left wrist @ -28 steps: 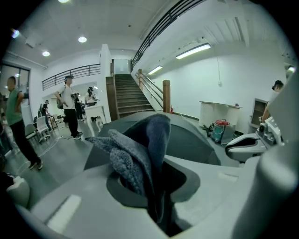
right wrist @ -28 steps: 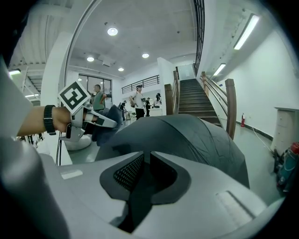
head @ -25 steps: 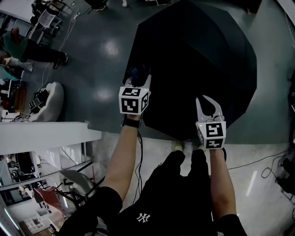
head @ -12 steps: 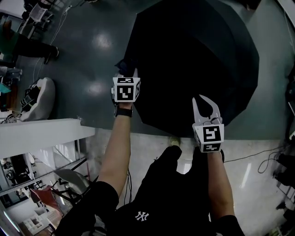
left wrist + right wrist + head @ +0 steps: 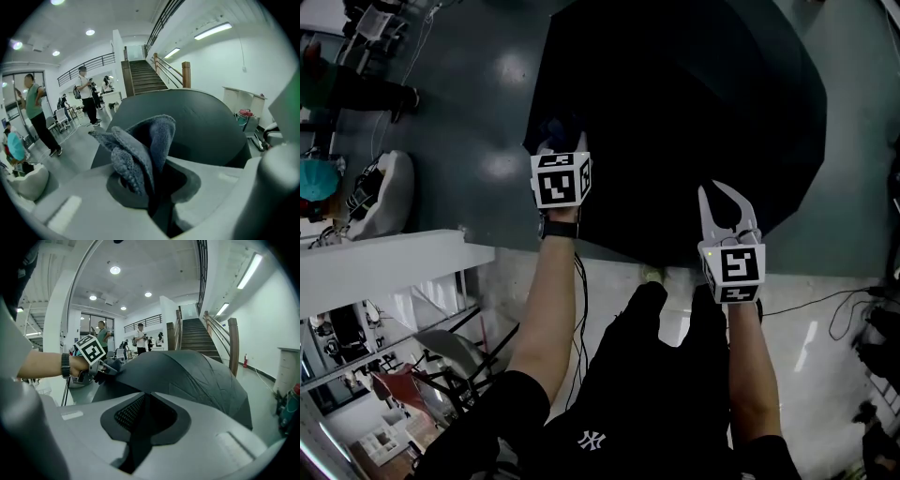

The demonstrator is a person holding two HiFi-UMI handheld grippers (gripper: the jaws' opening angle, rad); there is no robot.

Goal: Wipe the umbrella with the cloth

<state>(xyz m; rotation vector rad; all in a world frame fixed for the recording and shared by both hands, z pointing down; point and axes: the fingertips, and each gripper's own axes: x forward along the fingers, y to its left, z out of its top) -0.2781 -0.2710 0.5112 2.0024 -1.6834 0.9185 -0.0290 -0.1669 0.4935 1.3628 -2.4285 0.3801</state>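
One grey-blue cloth (image 5: 137,149) is sitting bunched between the jaws of the left tongs (image 5: 558,142), which are clamping it and holding it against the near left edge of the open dark umbrella (image 5: 694,103) spreading out ahead of them. The right tongs (image 5: 727,206) are hovering closed on nothing above the canopy's near rim, apart from the left pair.

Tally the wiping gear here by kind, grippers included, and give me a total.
Umbrella: 1
Cloth: 1
Grippers: 2, the left gripper and the right gripper
Total: 4
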